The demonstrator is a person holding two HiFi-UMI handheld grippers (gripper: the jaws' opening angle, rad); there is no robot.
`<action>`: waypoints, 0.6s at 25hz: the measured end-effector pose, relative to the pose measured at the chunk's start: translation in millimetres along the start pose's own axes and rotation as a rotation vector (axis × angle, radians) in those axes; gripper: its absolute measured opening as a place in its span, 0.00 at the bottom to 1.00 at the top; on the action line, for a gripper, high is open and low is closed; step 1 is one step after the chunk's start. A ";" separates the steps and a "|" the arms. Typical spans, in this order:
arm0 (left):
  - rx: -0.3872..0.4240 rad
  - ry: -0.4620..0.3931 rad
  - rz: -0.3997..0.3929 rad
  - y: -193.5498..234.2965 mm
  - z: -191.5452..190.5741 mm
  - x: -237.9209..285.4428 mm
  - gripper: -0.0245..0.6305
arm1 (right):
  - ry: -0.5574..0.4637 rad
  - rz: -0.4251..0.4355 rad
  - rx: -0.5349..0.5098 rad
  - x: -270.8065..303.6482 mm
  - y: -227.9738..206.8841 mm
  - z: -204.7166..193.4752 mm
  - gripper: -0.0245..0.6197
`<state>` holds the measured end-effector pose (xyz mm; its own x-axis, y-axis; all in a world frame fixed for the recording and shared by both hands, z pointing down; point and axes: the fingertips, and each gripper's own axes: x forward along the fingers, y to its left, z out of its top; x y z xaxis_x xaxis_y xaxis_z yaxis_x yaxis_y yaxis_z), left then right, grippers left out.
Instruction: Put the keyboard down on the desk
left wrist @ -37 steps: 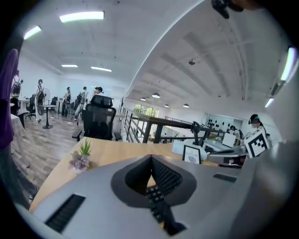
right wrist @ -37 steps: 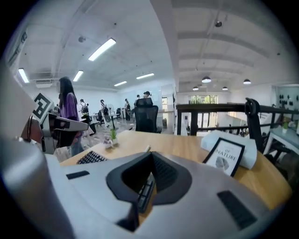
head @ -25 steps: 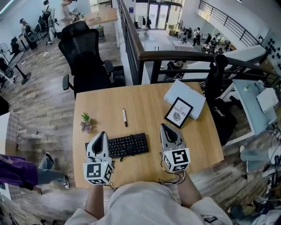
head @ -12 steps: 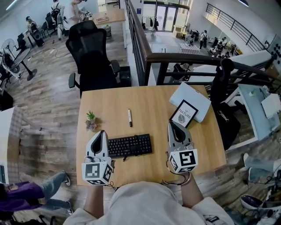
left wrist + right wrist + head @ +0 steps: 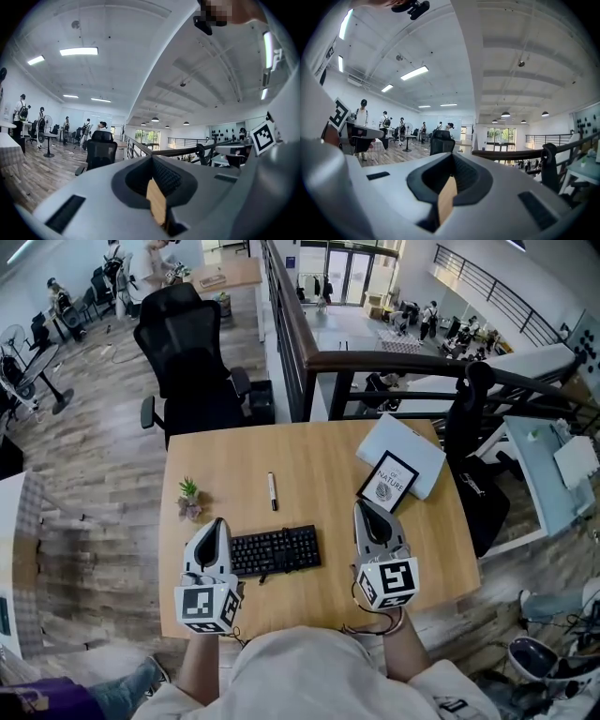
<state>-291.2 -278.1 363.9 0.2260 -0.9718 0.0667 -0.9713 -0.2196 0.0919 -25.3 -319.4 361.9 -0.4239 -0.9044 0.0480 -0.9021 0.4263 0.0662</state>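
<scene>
A black keyboard (image 5: 275, 550) lies flat on the wooden desk (image 5: 309, 465), near its front edge. My left gripper (image 5: 218, 525) sits just left of the keyboard's left end, jaws shut and empty. My right gripper (image 5: 363, 509) is a little to the right of the keyboard, apart from it, also shut with nothing held. In both gripper views the jaws (image 5: 157, 187) (image 5: 449, 180) meet at the tip, and only a sliver of desk shows between them; the keyboard is hidden there.
A white-and-black pen (image 5: 272, 491) lies behind the keyboard. A small potted plant (image 5: 189, 499) stands at the left. A framed card (image 5: 385, 481) leans on a white box (image 5: 403, 455) at the back right. A black office chair (image 5: 187, 357) stands beyond the desk, with a railing (image 5: 394, 362) behind.
Both grippers stay shut beside the keyboard, which has not moved. The head view has shifted slightly. A person at the lower left has walked further out of view.
</scene>
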 end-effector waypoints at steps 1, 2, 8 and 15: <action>-0.012 0.005 -0.006 -1.5 -2.1 0.1 0.05 | 0.002 -0.003 0.000 -0.7 -0.6 -0.5 0.04; -0.026 0.007 -0.011 -3.2 -3.4 0.2 0.05 | 0.003 -0.006 0.000 -1.2 -1.7 -0.3 0.04; -0.007 0.005 -0.007 -2.9 -4.1 2.7 0.05 | -0.003 -0.016 -0.003 -1.8 -8.2 0.7 0.04; -0.018 0.019 0.016 9.5 -10.8 -0.4 0.05 | 0.004 -0.027 0.007 -3.5 -15.1 -1.3 0.04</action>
<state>-299.7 -278.9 375.4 0.2122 -0.9733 0.0876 -0.9733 -0.2024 0.1086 -10.1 -322.6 362.0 -0.3987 -0.9157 0.0500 -0.9140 0.4012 0.0601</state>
